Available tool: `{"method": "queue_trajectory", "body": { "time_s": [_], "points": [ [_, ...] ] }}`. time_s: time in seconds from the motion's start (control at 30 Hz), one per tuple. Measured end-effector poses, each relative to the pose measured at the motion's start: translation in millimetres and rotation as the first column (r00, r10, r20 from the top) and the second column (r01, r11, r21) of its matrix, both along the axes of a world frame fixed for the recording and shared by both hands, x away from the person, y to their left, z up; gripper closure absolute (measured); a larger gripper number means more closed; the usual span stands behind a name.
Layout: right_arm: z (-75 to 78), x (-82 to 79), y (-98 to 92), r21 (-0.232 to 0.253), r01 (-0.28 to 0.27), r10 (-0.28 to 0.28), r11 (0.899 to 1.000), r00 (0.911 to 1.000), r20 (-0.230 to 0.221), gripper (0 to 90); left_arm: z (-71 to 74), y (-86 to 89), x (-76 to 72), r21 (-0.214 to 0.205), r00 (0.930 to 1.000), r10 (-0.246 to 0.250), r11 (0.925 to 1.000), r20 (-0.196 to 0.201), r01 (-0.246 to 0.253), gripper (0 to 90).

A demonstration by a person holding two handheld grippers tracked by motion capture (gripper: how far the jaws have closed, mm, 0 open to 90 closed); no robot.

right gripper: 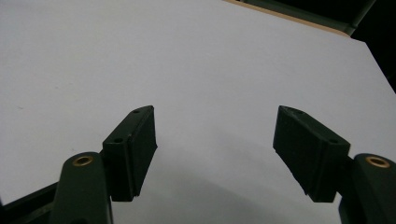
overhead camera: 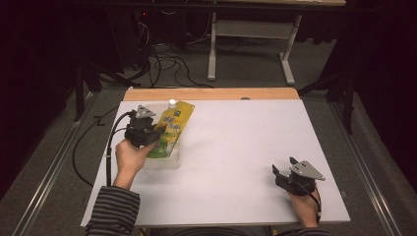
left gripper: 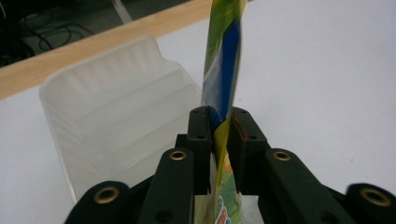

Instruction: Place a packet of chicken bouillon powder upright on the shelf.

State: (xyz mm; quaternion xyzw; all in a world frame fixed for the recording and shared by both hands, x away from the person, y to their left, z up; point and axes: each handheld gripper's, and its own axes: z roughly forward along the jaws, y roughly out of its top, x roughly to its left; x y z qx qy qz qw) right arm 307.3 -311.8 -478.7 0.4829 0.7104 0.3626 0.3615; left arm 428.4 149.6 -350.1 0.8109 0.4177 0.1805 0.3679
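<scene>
The left gripper (left gripper: 220,140) has its jaws drawn in close on either side of a green and yellow pouch (left gripper: 223,70), whose thin edge runs up between the pads; the left pad sits against the pouch, and there is a sliver of a gap at the right pad, so I cannot say whether they still press it. In the high view the same left gripper (overhead camera: 156,132) sits at the left side of the table (overhead camera: 246,162), carried by a hand coming out of a striped sleeve (overhead camera: 113,211). The pouch (overhead camera: 173,129) stands tilted there, its white cap (overhead camera: 172,103) pointing toward the far wooden edge of the table, its lower end down in a clear plastic container (overhead camera: 167,161). From the left gripper view that container (left gripper: 116,116) lies just to the left of the jaws, ribbed and translucent, beside the pouch.

Well apart, near the front right corner of the table, the right gripper (overhead camera: 282,173) rests in the other hand. Its jaws stand wide apart with only the bare white table between them, as the right gripper (right gripper: 215,149) view shows plainly.
</scene>
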Motion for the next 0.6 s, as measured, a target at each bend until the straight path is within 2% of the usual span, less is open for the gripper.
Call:
{"method": "queue_trajectory", "body": {
  "time_s": [0.07,0.13,0.2,0.3,0.4,0.47,0.53,0.6],
  "points": [
    [0.1,0.0,-0.5,-0.002,-0.002,0.002,1.0,1.0,0.002,30.7,0.0,-0.2,0.7,0.006,0.9999,0.0,1.0,-0.011,0.0,84.1],
    [0.1,0.0,-0.5,-0.001,-0.002,0.002,1.0,1.0,0.002,30.7,0.3,0.2,-0.6,0.01,1.0,0.003,0.9999,-0.001,-0.003,87.3],
    [0.1,0.1,-0.4,-0.003,-0.003,0.003,1.0,1.0,0.002,30.7,-1.0,0.3,-4.3,0.013,0.9992,0.001,0.9999,0.041,-0.002,89.0],
    [0.2,-0.2,-0.8,0.001,-0.002,0.002,1.0,1.0,0.004,30.6,-3.4,0.7,-7.1,-0.012,0.9963,-0.003,0.9999,0.086,0.004,89.5],
    [0.2,-0.3,-0.8,0.001,-0.002,0.002,1.0,1.0,0.005,30.7,-5.9,0.9,-7.6,-0.054,0.9909,0.002,0.9985,0.135,0.006,89.5],
    [0.2,-0.2,-0.8,0.002,-0.002,0.002,1.0,1.0,0.004,30.7,-8.3,0.5,-7.7,-0.072,0.9884,0.011,0.9974,0.151,0.0,89.5],
    [0.3,-0.4,-1.1,0.002,-0.001,0.001,1.0,1.0,0.007,30.7,-11.1,1.0,-7.6,-0.081,0.9884,0.004,0.9967,0.152,0.009,89.3],
    [0.4,-0.4,-1.2,0.003,0.0,0.0,1.0,1.0,0.005,30.7,-11.6,2.1,-9.2,-0.075,0.9885,0.0,0.9971,0.151,0.012,89.1]
  ]
}}
